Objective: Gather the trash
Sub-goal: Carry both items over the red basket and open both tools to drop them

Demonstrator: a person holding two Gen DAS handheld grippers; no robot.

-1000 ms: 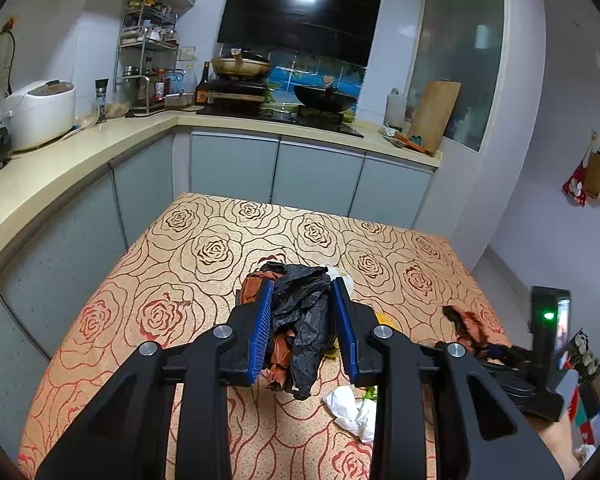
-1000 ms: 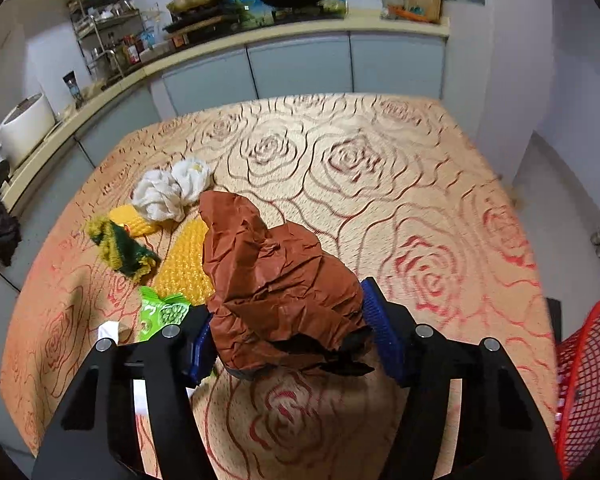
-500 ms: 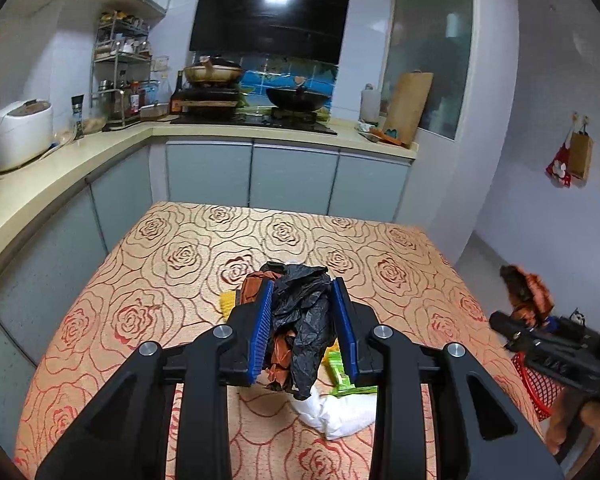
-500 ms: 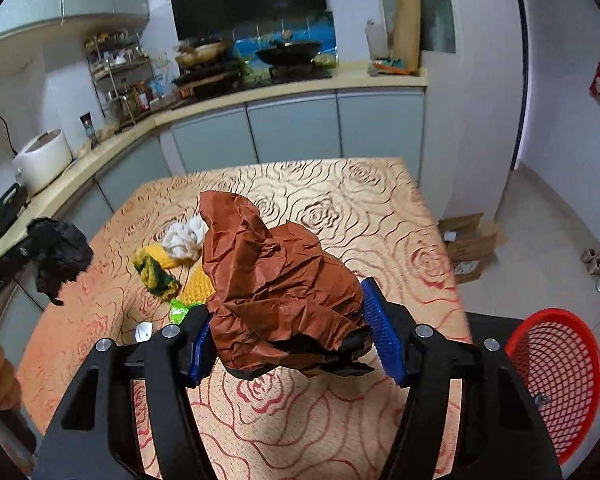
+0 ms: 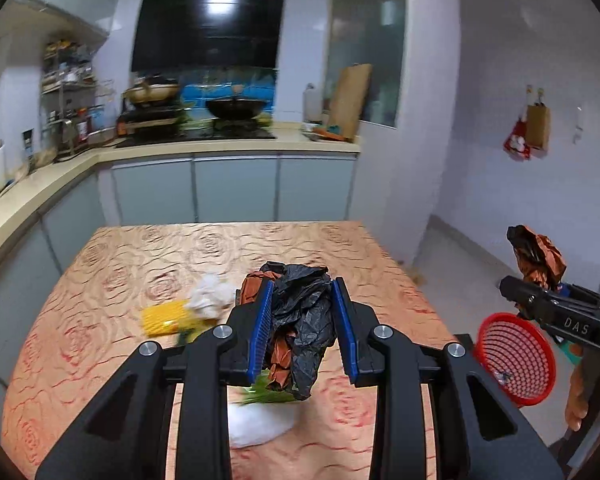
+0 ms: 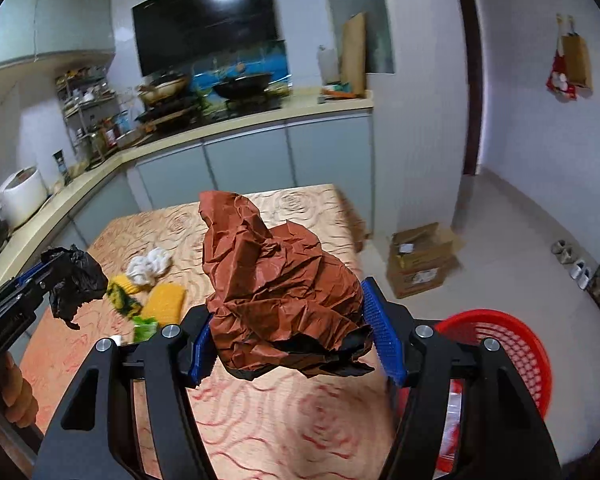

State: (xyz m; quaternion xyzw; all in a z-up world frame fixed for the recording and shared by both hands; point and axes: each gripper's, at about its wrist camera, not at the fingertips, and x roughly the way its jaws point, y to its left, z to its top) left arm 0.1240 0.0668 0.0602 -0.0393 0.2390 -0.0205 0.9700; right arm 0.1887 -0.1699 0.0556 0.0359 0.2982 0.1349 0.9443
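My left gripper [image 5: 302, 324] is shut on a crumpled black plastic bag [image 5: 304, 312] with brown paper in it, held above the rose-patterned table [image 5: 112, 280]. It also shows in the right wrist view [image 6: 72, 276]. My right gripper [image 6: 288, 344] is shut on a crumpled brown paper wad [image 6: 276, 284], held above the table's right edge near a red mesh basket [image 6: 512, 344] on the floor. The basket [image 5: 516, 356] and the right gripper with its wad [image 5: 538, 256] show in the left wrist view.
On the table lie white tissue wads [image 6: 150, 264], yellow corn pieces [image 6: 166, 300], a green wrapper [image 6: 144, 326] and a white wad [image 5: 260, 424]. A cardboard box [image 6: 422, 258] stands on the floor. Counters run along the left and back.
Both grippers have risen and swung right with their loads. The red basket has come closer in the right wrist view and into sight in the left one.
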